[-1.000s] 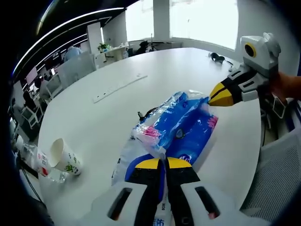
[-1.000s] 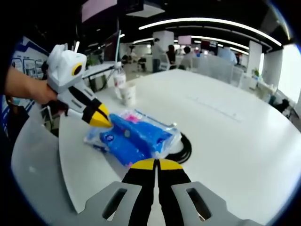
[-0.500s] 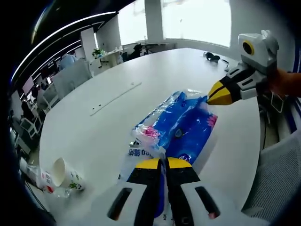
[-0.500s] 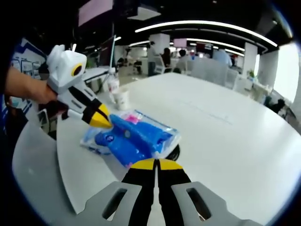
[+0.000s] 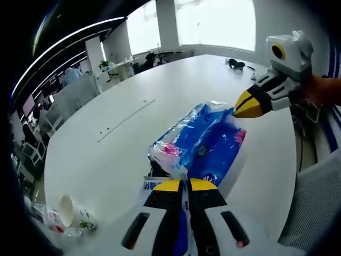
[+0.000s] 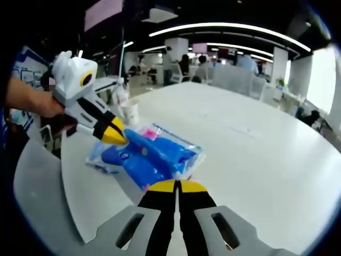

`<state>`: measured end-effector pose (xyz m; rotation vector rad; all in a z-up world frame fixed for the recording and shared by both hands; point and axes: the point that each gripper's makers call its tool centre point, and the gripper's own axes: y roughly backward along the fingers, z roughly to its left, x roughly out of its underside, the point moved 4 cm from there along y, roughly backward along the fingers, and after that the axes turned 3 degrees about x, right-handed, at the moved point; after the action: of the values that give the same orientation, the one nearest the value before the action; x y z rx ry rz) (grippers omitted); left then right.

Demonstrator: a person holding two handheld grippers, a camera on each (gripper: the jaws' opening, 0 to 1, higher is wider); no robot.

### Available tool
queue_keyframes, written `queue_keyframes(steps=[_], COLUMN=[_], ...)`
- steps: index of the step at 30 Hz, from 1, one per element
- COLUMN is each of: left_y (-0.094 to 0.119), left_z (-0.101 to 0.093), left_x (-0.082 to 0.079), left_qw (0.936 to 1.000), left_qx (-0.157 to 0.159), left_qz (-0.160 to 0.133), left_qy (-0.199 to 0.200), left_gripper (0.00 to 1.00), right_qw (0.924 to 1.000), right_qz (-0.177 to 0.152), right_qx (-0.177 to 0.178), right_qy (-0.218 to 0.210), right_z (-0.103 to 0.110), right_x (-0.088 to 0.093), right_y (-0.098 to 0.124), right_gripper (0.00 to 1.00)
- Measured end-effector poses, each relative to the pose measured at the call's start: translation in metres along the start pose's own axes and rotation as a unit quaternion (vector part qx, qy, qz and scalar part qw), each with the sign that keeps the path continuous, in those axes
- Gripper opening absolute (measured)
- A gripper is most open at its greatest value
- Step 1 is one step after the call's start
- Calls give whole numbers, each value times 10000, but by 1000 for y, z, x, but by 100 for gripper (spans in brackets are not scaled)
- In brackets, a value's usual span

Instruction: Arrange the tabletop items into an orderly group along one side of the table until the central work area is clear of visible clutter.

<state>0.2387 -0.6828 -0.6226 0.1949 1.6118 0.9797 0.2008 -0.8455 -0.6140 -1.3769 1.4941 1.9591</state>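
The left tongs [image 5: 187,185], black with yellow tips, have their jaws pressed together; a bare hand [image 6: 29,101] grips their white body. The right tongs [image 6: 178,186] are likewise closed, yellow tips meeting, held by a hand [image 5: 325,90].

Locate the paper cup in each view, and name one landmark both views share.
Left gripper view: the paper cup lies on its side at the lower left, near the table's edge.
Right gripper view: the paper cup stands upright, left of centre, beyond the other gripper's yellow tips.
Shared landmark: the blue plastic pack, held at both ends by the grippers.
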Motion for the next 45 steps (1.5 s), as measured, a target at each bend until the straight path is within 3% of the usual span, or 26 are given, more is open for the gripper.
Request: queue_keyframes(steps=[14,45], left_y=[-27,-82], left_z=[8,24], left_x=[-10,-28], left_qw=[9999,9995], left_qx=[127,176], left_qz=[56,-55], left_qy=[-100,244], left_gripper=[3,3], right_qw=[9999,9985], right_qz=[58,245], right_qx=[85,202], right_qy=[-101,-437], right_z=[-26,-80], right_x=[4,16], right_y=[-15,-44], right_gripper=[0,0])
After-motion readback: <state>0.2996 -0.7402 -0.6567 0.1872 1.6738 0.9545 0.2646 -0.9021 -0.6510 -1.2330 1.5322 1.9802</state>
